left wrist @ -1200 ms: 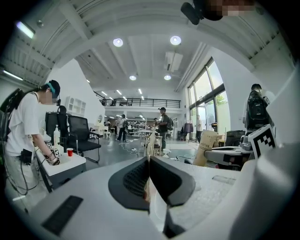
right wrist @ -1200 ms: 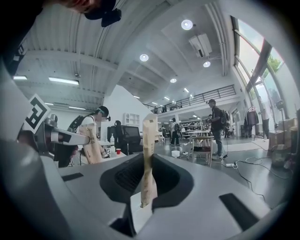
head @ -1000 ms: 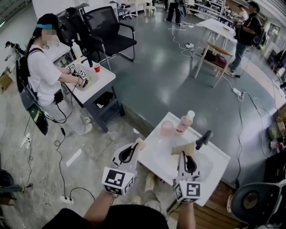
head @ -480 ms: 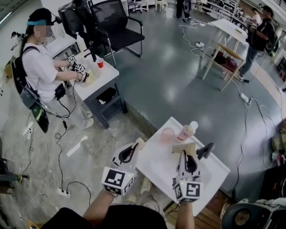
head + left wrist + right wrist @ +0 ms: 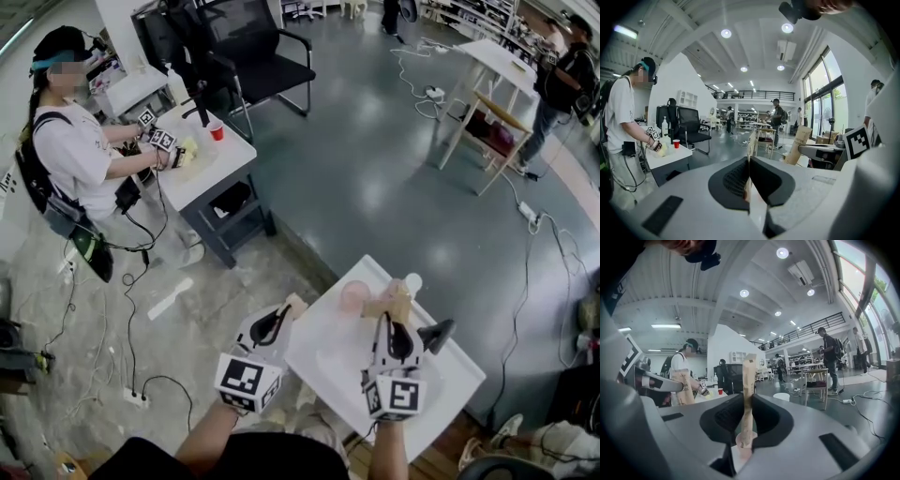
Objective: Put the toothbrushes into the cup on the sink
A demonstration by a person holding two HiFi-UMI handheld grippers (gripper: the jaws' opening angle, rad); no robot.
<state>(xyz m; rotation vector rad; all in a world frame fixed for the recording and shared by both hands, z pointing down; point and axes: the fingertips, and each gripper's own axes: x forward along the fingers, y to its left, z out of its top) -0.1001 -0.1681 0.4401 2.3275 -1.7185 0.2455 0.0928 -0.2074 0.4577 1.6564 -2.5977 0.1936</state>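
Meanwhile we hold a paper-wrapped toothbrush point(image 5: 749, 394) clamped upright in the right gripper point(image 5: 395, 314), poised just beside the pink cup point(image 5: 353, 296) at the far end of the white sink point(image 5: 328, 361). The left gripper point(image 5: 292, 307) is pinched tight on a second toothbrush point(image 5: 751, 145), thin and edge-on, at the sink's near-left edge. The long packet could catch the cup's rim on the way in and tip it, or nudge the bottle point(image 5: 412, 280) close behind. Anything let go from the left side would likely fall past the edge to the floor. To the right, the black faucet point(image 5: 437, 335) crowds our wrist. The bare basin between the grippers gives us the cleanest room for an approach from above.
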